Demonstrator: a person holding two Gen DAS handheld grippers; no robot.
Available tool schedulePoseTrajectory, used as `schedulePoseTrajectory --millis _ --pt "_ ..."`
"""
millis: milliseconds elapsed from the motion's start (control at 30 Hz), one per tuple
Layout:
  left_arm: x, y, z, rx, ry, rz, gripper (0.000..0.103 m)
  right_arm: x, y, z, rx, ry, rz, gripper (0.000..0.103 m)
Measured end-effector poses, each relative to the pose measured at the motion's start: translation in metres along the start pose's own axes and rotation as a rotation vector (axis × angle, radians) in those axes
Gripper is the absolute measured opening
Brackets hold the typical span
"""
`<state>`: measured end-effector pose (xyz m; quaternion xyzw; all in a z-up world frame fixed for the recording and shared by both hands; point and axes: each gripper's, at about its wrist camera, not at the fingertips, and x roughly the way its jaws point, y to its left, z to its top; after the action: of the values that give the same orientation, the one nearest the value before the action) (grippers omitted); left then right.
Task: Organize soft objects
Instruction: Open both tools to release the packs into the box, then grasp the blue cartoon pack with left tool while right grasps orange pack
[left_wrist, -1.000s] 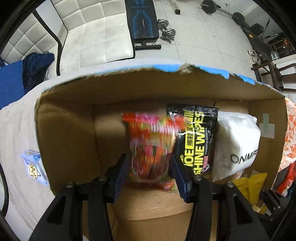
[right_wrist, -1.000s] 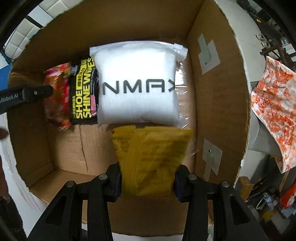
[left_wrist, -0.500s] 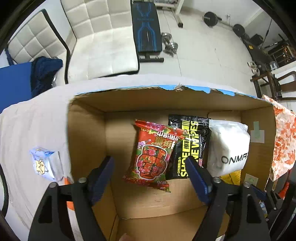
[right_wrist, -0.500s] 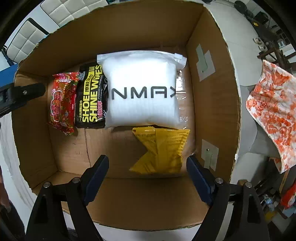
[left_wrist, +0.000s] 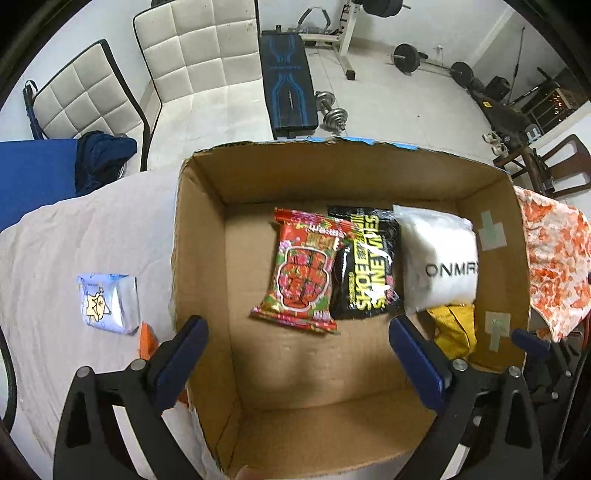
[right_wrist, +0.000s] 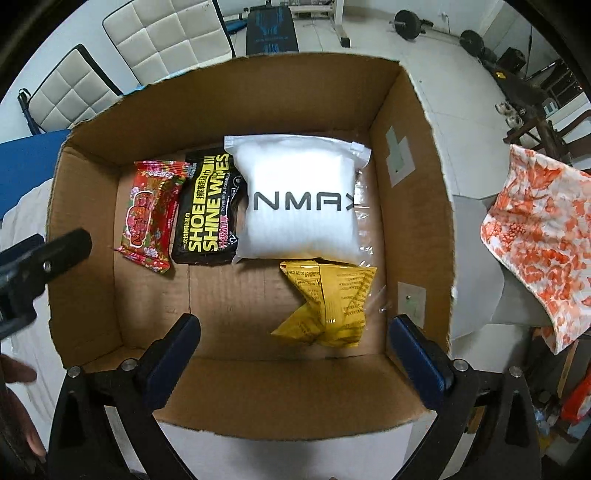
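An open cardboard box (left_wrist: 199, 236) (right_wrist: 413, 155) holds a red flowered pack (left_wrist: 304, 271) (right_wrist: 149, 214), a black shoe shine wipes pack (left_wrist: 364, 264) (right_wrist: 210, 210), a white NMAX bag (left_wrist: 437, 264) (right_wrist: 299, 203) and a crumpled yellow pack (left_wrist: 452, 326) (right_wrist: 330, 302). My left gripper (left_wrist: 295, 350) is open and empty above the box's near left side. My right gripper (right_wrist: 293, 345) is open and empty above the near wall. A small blue-white pack (left_wrist: 107, 299) lies on the cloth left of the box.
An orange item (left_wrist: 147, 339) peeks out by the box's left wall. An orange-patterned cloth (left_wrist: 554, 258) (right_wrist: 543, 240) lies right of the box. White chairs (left_wrist: 192, 59), a weight bench (left_wrist: 288, 85) and dumbbells (left_wrist: 332, 110) stand beyond.
Both grippers opened, let go of the red pack and the yellow pack inside the box, then rose and pulled back.
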<state>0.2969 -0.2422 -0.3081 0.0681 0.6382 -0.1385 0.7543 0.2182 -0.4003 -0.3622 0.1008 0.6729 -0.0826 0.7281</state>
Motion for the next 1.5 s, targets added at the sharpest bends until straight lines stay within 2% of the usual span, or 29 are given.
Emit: schedulePoseTrajectory --millis 233,367,567,767,933,1033,1167,1367,1433,1500 --pt "-0.033 -0.004 -0.029 0.012 -0.072 -0.002 0.1 -0.033 -0.005 -0.02 0.007 -0.067 0.003 0.103" --pt "-0.063 -0.006 -0.046 0.023 -0.122 -0.011 0.1 -0.064 -0.004 -0.039 0.023 -0.137 -0.004 0.103" --pt "-0.104 -0.01 -0.069 0.03 -0.173 -0.03 0.1 -0.103 -0.003 -0.062 0.062 -0.2 0.038 0.103" --pt "-0.139 -0.006 -0.078 0.037 -0.217 -0.067 0.1 -0.137 0.002 -0.079 0.094 -0.24 0.071 0.103" --pt "-0.158 0.016 -0.079 0.025 -0.232 -0.081 0.1 -0.159 0.022 -0.083 0.102 -0.266 0.087 0.103" --pt "-0.168 0.047 -0.079 0.007 -0.241 -0.058 0.1 -0.165 0.049 -0.084 0.095 -0.256 0.111 0.103" --pt "-0.174 0.101 -0.086 -0.008 -0.245 0.038 0.1 -0.154 0.103 -0.086 0.062 -0.213 0.174 0.103" --pt "-0.149 0.196 -0.097 -0.055 -0.18 0.169 0.1 -0.106 0.212 -0.081 -0.029 -0.112 0.276 0.103" --pt "-0.136 0.222 -0.098 -0.064 -0.154 0.196 0.1 -0.079 0.255 -0.071 -0.132 -0.046 0.251 0.103" --pt "-0.122 0.247 -0.098 -0.071 -0.133 0.234 0.1 -0.049 0.292 -0.06 -0.266 0.015 0.161 0.103"
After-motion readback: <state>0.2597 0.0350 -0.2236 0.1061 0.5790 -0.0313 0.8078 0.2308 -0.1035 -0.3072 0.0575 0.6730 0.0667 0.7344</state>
